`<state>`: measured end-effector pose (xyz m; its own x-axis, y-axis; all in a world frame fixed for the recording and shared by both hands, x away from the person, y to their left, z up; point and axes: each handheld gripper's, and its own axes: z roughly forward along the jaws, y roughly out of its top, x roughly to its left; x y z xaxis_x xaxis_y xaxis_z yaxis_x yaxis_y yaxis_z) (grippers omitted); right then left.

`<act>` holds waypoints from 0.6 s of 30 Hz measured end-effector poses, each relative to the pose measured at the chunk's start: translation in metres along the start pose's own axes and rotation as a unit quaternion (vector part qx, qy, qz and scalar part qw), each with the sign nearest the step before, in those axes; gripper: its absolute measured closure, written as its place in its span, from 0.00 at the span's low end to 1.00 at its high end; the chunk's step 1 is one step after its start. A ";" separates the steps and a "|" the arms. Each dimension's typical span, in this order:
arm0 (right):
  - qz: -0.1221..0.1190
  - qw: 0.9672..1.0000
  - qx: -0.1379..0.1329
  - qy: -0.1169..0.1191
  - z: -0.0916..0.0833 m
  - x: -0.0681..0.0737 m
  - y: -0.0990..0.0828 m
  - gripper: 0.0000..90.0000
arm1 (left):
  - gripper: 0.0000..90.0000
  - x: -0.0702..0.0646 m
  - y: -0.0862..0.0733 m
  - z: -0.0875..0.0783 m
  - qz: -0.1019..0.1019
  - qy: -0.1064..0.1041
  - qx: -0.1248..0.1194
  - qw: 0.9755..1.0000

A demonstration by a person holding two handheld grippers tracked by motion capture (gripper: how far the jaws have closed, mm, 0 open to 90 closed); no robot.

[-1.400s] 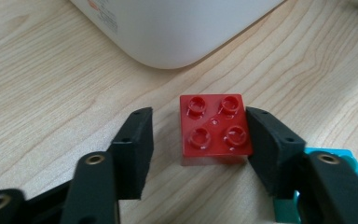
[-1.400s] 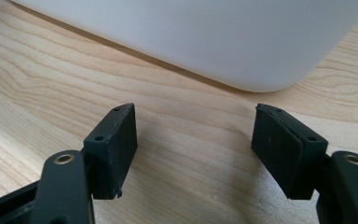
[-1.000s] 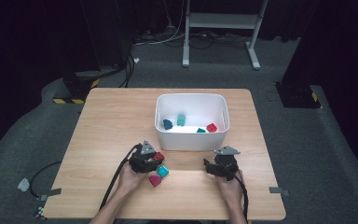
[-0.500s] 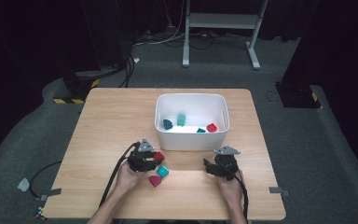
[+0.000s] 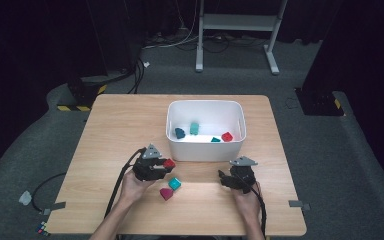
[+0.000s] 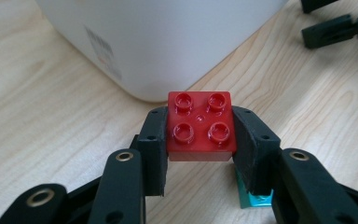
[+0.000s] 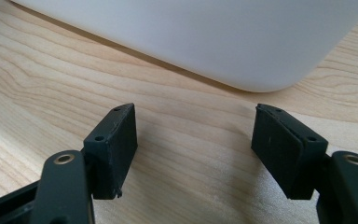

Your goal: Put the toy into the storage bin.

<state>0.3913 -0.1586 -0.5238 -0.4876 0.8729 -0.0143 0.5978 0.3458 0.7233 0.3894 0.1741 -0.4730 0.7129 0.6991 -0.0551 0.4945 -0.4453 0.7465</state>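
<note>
While the left gripper (image 6: 199, 154) is clamping a red four-stud brick (image 6: 199, 127) between its pads, that brick is hanging above the table (image 5: 115, 130) just off the near left corner of the white bin (image 5: 205, 152). Near the table's front edge, the right gripper (image 7: 195, 149) is resting with its jaws standing apart and nothing between them, while a teal brick (image 5: 174, 184) and a magenta brick (image 5: 166, 194) are lying just beside the left gripper.
</note>
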 end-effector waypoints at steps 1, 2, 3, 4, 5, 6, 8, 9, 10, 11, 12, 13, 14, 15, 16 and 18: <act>-0.001 1.000 0.000 0.000 0.000 0.000 0.000 0.34 | 0.65 0.000 0.001 -0.002 0.000 -0.001 -0.001 1.000; 0.000 1.000 0.000 0.000 0.000 0.000 0.000 0.34 | 0.65 0.000 0.002 -0.004 -0.001 -0.003 -0.003 1.000; 0.000 1.000 0.000 0.000 0.000 0.000 0.000 0.34 | 0.65 0.000 0.003 -0.006 0.001 -0.002 -0.003 1.000; 0.000 1.000 0.000 0.000 0.000 0.000 0.000 0.34 | 0.65 0.000 0.004 -0.009 0.000 -0.001 -0.003 1.000; 0.000 1.000 0.000 0.000 0.000 0.000 0.000 0.34 | 0.65 0.000 0.006 -0.011 0.003 0.000 -0.001 1.000; 0.000 1.000 0.000 0.000 0.000 0.000 0.000 0.34 | 0.65 0.000 0.007 -0.013 0.004 0.000 0.002 1.000; 0.000 1.000 0.000 0.000 0.000 0.000 0.000 0.34 | 0.65 0.002 0.011 -0.019 0.007 0.004 0.002 1.000; 0.000 1.000 0.000 0.000 0.000 0.000 0.000 0.34 | 0.65 0.002 0.013 -0.023 0.006 0.005 0.000 1.000; 0.000 1.000 0.000 0.000 0.000 0.000 0.000 0.34 | 0.65 0.003 0.016 -0.027 0.008 0.006 -0.002 1.000; -0.001 1.000 0.000 0.000 0.000 0.000 0.000 0.34 | 0.65 0.004 0.018 -0.029 0.007 0.005 -0.005 1.000; 0.000 1.000 0.000 0.000 0.000 0.000 0.000 0.34 | 0.65 0.005 0.020 -0.033 0.008 0.004 -0.007 1.000; 0.000 1.000 0.000 0.000 0.000 0.000 0.000 0.34 | 0.65 0.005 0.022 -0.036 0.004 0.001 -0.010 1.000; 0.000 1.000 0.000 0.000 0.000 0.000 0.000 0.34 | 0.65 0.006 0.024 -0.038 0.006 0.001 -0.011 1.000; -0.001 1.000 0.000 0.000 0.000 0.000 0.000 0.34 | 0.65 0.006 0.027 -0.040 0.007 0.002 -0.014 1.000; -0.001 1.000 0.000 0.000 0.000 0.000 0.000 0.34 | 0.65 0.006 0.029 -0.042 0.011 0.003 -0.014 1.000; -0.001 1.000 0.000 0.000 0.000 0.000 0.000 0.34 | 0.65 0.007 0.034 -0.045 0.010 0.003 -0.020 1.000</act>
<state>0.3913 -0.1586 -0.5238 -0.4885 0.8724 -0.0152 0.5971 0.3469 0.7233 0.3884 0.1889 -0.4182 0.7202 0.6929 -0.0358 0.4594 -0.4376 0.7730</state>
